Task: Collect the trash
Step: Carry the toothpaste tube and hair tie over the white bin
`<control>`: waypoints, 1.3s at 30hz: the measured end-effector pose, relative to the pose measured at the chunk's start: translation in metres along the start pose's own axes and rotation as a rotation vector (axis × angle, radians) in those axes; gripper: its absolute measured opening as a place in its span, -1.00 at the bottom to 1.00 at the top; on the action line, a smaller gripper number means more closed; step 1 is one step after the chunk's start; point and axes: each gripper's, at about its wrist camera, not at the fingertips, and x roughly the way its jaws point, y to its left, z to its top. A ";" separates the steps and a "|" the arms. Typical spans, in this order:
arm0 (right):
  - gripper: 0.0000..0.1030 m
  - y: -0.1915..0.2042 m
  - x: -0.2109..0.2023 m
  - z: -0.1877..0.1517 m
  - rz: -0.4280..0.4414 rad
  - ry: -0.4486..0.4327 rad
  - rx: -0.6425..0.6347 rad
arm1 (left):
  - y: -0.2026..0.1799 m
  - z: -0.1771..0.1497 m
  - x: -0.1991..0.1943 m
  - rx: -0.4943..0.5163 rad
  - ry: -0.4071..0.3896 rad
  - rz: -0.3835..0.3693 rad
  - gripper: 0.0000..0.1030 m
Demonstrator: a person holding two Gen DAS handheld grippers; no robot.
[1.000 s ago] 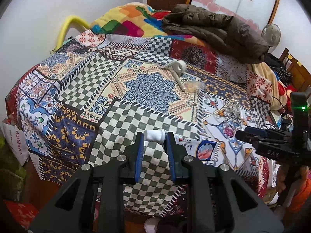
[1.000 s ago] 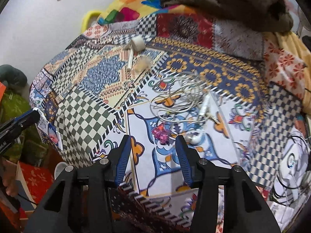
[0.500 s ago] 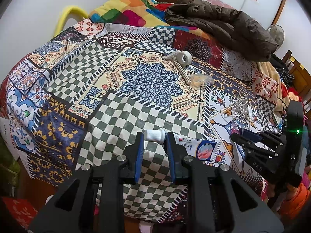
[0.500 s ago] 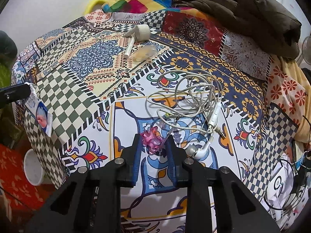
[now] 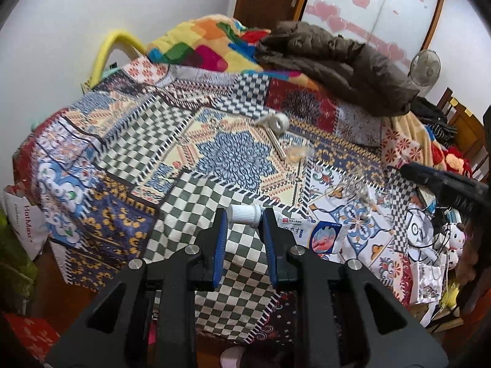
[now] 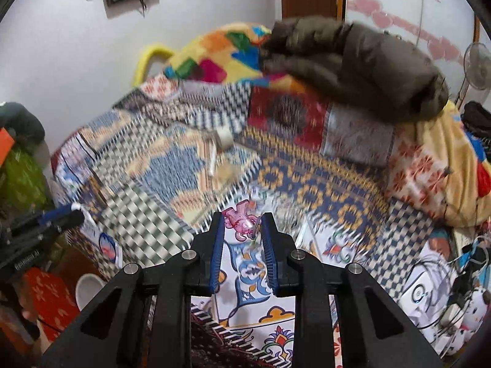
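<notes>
My left gripper is shut on the white cap end of a flattened toothpaste tube, which sticks out to the right above the patchwork bedspread. My right gripper is shut on a crumpled pink wrapper and holds it lifted above the bed. The left gripper with the tube also shows at the left of the right wrist view. A white tape roll, a white stick and a clear plastic scrap lie mid-bed.
A tangle of white earphone cable lies on the bed. A brown jacket and colourful blanket are piled at the far end. A white cup stands on the floor left of the bed. Chargers and a plush toy crowd the right.
My right gripper closed on the pink wrapper and lifted it up off the bed; that view is blurred by motion. My left gripper keeps the tube and has pulled back a little.
</notes>
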 end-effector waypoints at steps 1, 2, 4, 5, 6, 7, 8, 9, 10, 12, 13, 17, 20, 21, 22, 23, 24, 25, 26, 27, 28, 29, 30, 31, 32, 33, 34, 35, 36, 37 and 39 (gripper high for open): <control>-0.57 0.004 -0.008 0.004 -0.003 -0.012 -0.007 | 0.001 -0.001 -0.010 -0.003 -0.011 0.001 -0.57; -0.57 0.008 -0.012 0.007 -0.004 -0.020 -0.013 | 0.003 -0.001 -0.017 -0.003 -0.018 0.004 -0.57; -0.57 0.018 -0.025 0.009 -0.001 -0.035 -0.027 | 0.006 -0.003 -0.035 0.001 -0.036 0.019 -0.57; -0.57 0.025 -0.032 0.009 0.002 -0.040 -0.036 | 0.008 -0.004 -0.042 0.003 -0.042 0.027 -0.57; -0.57 0.031 -0.034 0.010 0.004 -0.043 -0.043 | 0.011 -0.004 -0.049 0.004 -0.048 0.036 -0.57; -0.57 0.039 -0.040 0.010 0.005 -0.047 -0.053 | 0.016 -0.006 -0.060 0.004 -0.058 0.047 -0.57; -0.57 0.043 -0.043 0.009 0.008 -0.050 -0.058 | 0.019 -0.008 -0.069 0.002 -0.065 0.052 -0.57; -0.57 0.050 -0.047 0.009 0.013 -0.054 -0.064 | 0.024 -0.011 -0.077 -0.002 -0.070 0.057 -0.57; -0.57 0.058 -0.052 0.008 0.020 -0.056 -0.070 | 0.029 -0.013 -0.086 -0.006 -0.076 0.066 -0.57; -0.57 0.072 -0.060 0.004 0.032 -0.059 -0.077 | 0.040 -0.020 -0.102 -0.015 -0.083 0.083 -0.57; -0.57 0.079 -0.064 0.002 0.042 -0.060 -0.081 | 0.048 -0.025 -0.112 -0.022 -0.089 0.094 -0.57; -0.57 0.115 -0.078 -0.006 0.074 -0.066 -0.117 | 0.071 -0.044 -0.144 -0.039 -0.106 0.129 -0.57; -0.57 0.142 -0.086 -0.013 0.097 -0.068 -0.151 | 0.092 -0.060 -0.166 -0.063 -0.114 0.154 -0.57; -0.57 0.152 -0.089 -0.017 0.106 -0.068 -0.162 | 0.100 -0.067 -0.174 -0.073 -0.116 0.165 -0.57; -0.57 0.162 -0.091 -0.020 0.115 -0.067 -0.172 | 0.106 -0.071 -0.179 -0.081 -0.117 0.172 -0.57; -0.57 0.171 -0.092 -0.023 0.125 -0.066 -0.180 | 0.114 -0.077 -0.186 -0.092 -0.117 0.180 -0.57; -0.57 0.181 -0.094 -0.027 0.135 -0.064 -0.188 | 0.120 -0.082 -0.191 -0.100 -0.118 0.187 -0.57; -0.57 0.188 -0.095 -0.030 0.143 -0.063 -0.193 | 0.129 -0.089 -0.199 -0.111 -0.120 0.198 -0.57; -0.57 0.197 -0.096 -0.033 0.153 -0.060 -0.201 | 0.135 -0.093 -0.203 -0.118 -0.120 0.205 -0.57; -0.57 0.208 -0.096 -0.038 0.165 -0.056 -0.210 | 0.142 -0.099 -0.208 -0.126 -0.119 0.213 -0.57; -0.57 0.217 -0.097 -0.041 0.173 -0.052 -0.217 | 0.151 -0.107 -0.214 -0.136 -0.117 0.224 -0.57; -0.57 0.226 -0.096 -0.045 0.183 -0.047 -0.226 | 0.156 -0.112 -0.217 -0.141 -0.115 0.232 -0.57; -0.57 0.236 -0.096 -0.049 0.192 -0.042 -0.236 | 0.161 -0.118 -0.221 -0.147 -0.112 0.242 -0.57; -0.57 0.243 -0.096 -0.052 0.200 -0.038 -0.242 | 0.170 -0.127 -0.225 -0.157 -0.107 0.254 -0.57; -0.57 0.251 -0.095 -0.056 0.209 -0.033 -0.250 | 0.174 -0.131 -0.228 -0.163 -0.103 0.259 -0.57; -0.57 0.262 -0.094 -0.060 0.221 -0.028 -0.261 | 0.181 -0.138 -0.231 -0.170 -0.099 0.267 -0.57; -0.57 0.270 -0.094 -0.063 0.229 -0.025 -0.269 | 0.187 -0.145 -0.234 -0.176 -0.094 0.276 -0.57; -0.57 0.278 -0.093 -0.067 0.237 -0.021 -0.276 | 0.193 -0.151 -0.237 -0.182 -0.089 0.286 -0.57; -0.57 0.288 -0.091 -0.071 0.249 -0.014 -0.286 | 0.199 -0.157 -0.239 -0.189 -0.084 0.293 -0.57; -0.57 0.294 -0.090 -0.075 0.256 -0.009 -0.292 | 0.207 -0.165 -0.241 -0.201 -0.077 0.301 -0.57; -0.57 0.309 -0.086 -0.082 0.272 0.005 -0.311 | 0.217 -0.174 -0.242 -0.218 -0.063 0.311 -0.57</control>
